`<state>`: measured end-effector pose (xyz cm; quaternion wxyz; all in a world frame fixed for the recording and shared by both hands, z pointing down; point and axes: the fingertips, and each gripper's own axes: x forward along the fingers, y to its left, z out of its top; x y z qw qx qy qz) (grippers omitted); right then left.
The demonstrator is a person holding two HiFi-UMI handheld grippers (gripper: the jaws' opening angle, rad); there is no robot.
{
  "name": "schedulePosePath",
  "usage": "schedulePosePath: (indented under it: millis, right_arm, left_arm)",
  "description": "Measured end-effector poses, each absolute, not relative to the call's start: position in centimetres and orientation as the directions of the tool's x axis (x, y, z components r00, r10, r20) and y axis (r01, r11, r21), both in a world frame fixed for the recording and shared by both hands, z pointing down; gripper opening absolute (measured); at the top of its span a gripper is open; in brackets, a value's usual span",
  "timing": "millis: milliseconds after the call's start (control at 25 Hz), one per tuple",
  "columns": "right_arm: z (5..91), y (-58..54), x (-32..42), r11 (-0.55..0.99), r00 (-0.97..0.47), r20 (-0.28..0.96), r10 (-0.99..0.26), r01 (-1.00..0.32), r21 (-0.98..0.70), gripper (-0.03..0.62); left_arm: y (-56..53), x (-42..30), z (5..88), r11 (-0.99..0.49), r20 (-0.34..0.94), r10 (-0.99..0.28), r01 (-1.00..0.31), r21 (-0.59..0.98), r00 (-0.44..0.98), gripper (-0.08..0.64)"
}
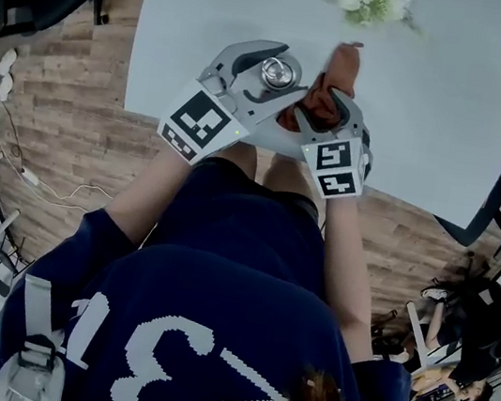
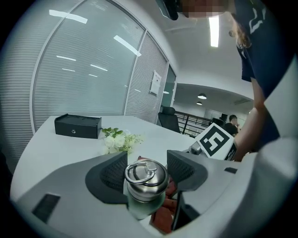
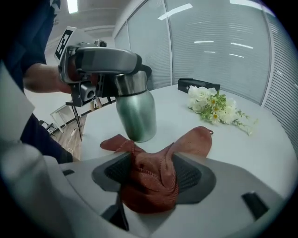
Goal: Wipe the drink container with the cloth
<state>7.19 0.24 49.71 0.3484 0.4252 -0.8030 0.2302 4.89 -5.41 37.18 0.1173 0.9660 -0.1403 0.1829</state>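
Cloth (image 3: 149, 183) loose in our open right claw (image 3: 151, 159), just beside the drink container (image 3: 135, 111).
Our left claw (image 2: 146, 157) stands open round it; ungripped, we judge a wipe could tip it.

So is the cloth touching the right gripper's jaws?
Touching. Right gripper view: the cloth sits bunched between the right gripper's open jaws, lying against both pads.

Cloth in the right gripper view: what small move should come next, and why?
Probably close the right hand-held gripper on the cloth: its jaws stand apart with the cloth bunched loose between them, beside the drink container, so it cannot wipe yet.
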Motion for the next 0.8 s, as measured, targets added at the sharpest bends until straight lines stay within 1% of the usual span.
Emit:
schedulePosePath:
  millis: [200,320,360,400,480,560,640,720,800]
  right_arm:
    - [49.6,0.2,7.4,0.518,-0.391,0.741,-0.546,-0.853,-0.069,0.261]
    - [49.6,0.2,7.5,0.517,-0.389,0.735,-0.556,-0.854,-0.061,0.259]
    - [49.6,0.2,7.6,0.519,-0.386,0.734,-0.558,-0.853,-0.054,0.230]
    - [49.6,0.1,7.7,0.522,-0.385,0.734,-0.560,-0.852,-0.049,0.155]
    - [49.6,0.0,7.9,0.515,-0.394,0.728,-0.561,-0.855,-0.065,0.116]
    - [49.2,-0.1,8.2,0.482,-0.427,0.705,-0.567,-0.865,-0.136,0.100]
    - [48.3,-0.7,8.6,0.423,-0.481,0.645,-0.594,-0.869,-0.258,0.089]
    - [46.4,-1.9,8.5,0.368,-0.542,0.548,-0.637,-0.838,-0.402,0.086]
    - [43.9,-3.5,7.7,0.367,-0.604,0.434,-0.668,-0.775,-0.515,0.084]
  left_arm:
    - [-4.7,5.0,38.1,-0.966,0.443,-0.196,-0.249,0.064,0.875,0.268]
    - [-4.7,4.7,38.2,-0.964,0.420,-0.203,-0.257,0.075,0.884,0.268]
    - [-4.9,4.6,38.1,-0.959,0.400,-0.213,-0.270,0.091,0.892,0.268]
    - [-5.2,4.3,38.0,-0.952,0.378,-0.226,-0.286,0.111,0.898,0.268]
    - [-5.8,3.5,37.8,-0.933,0.335,-0.255,-0.322,0.163,0.907,0.268]
    - [-6.4,2.4,37.7,-0.910,0.290,-0.279,-0.349,0.225,0.915,0.268]
    - [-6.6,1.3,37.7,-0.896,0.253,-0.287,-0.352,0.271,0.924,0.268]
    - [-6.7,0.4,37.6,-0.892,0.230,-0.283,-0.344,0.292,0.931,0.268]
    - [-6.7,-0.4,37.6,-0.888,0.212,-0.285,-0.341,0.308,0.935,0.268]
